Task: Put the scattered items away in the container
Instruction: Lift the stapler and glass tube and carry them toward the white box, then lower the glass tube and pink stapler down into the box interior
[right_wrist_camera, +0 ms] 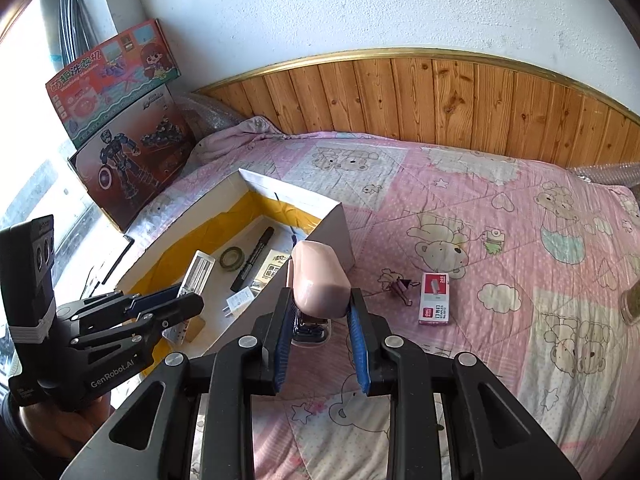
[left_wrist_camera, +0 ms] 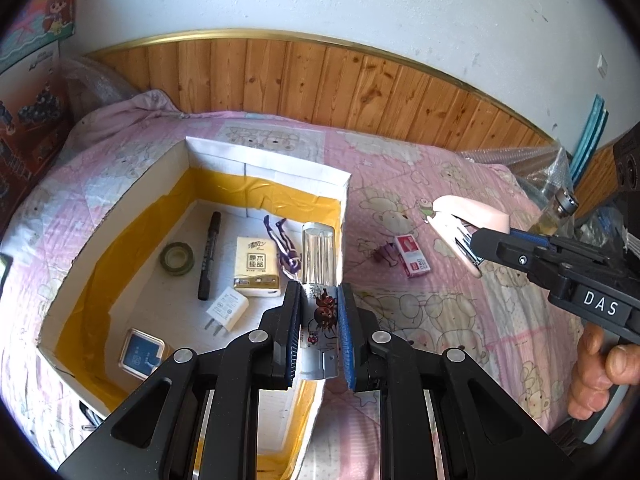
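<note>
A bed covered by a pink quilt [right_wrist_camera: 460, 208] printed with bears is seen against a wood-panelled wall [right_wrist_camera: 440, 100], white plaster above. A white cardboard box [left_wrist_camera: 120, 216] with yellow-taped seams sits on the quilt's left part, holding a marker [left_wrist_camera: 209, 254], tape roll [left_wrist_camera: 177, 258], tissue pack [left_wrist_camera: 256, 266] and charger [left_wrist_camera: 226, 308]. The left gripper [left_wrist_camera: 319, 320] is pinched on a clear-capped tube [left_wrist_camera: 318, 276] over the box's right wall. The right gripper [right_wrist_camera: 318, 312] is clamped on a pink stapler [right_wrist_camera: 320, 280], above the quilt beside the box. A staple box [right_wrist_camera: 435, 298] and binder clip [right_wrist_camera: 402, 290] lie on the quilt, right of the box. Toy cartons [right_wrist_camera: 120, 120] are stacked far left.
</note>
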`<state>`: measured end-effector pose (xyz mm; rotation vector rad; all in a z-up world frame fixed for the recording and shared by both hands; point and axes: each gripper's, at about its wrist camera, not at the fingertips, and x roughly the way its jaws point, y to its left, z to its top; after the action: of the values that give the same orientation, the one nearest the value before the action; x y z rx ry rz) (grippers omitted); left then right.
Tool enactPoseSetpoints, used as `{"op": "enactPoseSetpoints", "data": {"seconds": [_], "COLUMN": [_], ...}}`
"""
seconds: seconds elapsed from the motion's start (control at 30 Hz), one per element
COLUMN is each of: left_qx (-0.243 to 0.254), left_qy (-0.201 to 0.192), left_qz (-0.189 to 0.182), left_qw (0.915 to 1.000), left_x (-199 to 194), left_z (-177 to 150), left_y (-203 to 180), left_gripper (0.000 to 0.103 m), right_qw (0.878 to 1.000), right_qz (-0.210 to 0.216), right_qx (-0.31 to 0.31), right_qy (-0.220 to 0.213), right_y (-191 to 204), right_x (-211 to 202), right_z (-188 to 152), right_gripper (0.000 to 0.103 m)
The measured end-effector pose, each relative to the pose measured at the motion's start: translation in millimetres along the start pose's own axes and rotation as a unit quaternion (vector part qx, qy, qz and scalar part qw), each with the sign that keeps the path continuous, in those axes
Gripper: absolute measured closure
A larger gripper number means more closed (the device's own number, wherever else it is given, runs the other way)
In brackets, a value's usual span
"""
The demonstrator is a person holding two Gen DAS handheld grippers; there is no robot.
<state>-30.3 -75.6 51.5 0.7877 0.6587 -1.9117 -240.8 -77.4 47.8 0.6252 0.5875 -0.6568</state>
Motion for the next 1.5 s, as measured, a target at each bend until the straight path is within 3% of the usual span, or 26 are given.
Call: {"op": "enactPoseSetpoints", "data": {"seconds": [0.97,1.5], "left_qx": [-0.087,-0.083], "left_qy": [-0.005,0.012], "left_qz": [-0.012,-0.001], "left_qw": [0.9962,0.9965], "left_x": [-17.0,-10.1], "left_z": [6.7,5.3], "left_y": [67.6,72.2], "left_gripper": [0.085,0.085], "right_qw": [0.999,0.997], "right_qz": [0.016,0.038], "right_qx": [-0.034,-0.070], "right_qy": [-0.003,0.011], "right_y": [50.7,86.6], "right_x": [11.3,22.9], "right_z": [1.3,-6.2], "right_gripper": [0.075,0.076]}}
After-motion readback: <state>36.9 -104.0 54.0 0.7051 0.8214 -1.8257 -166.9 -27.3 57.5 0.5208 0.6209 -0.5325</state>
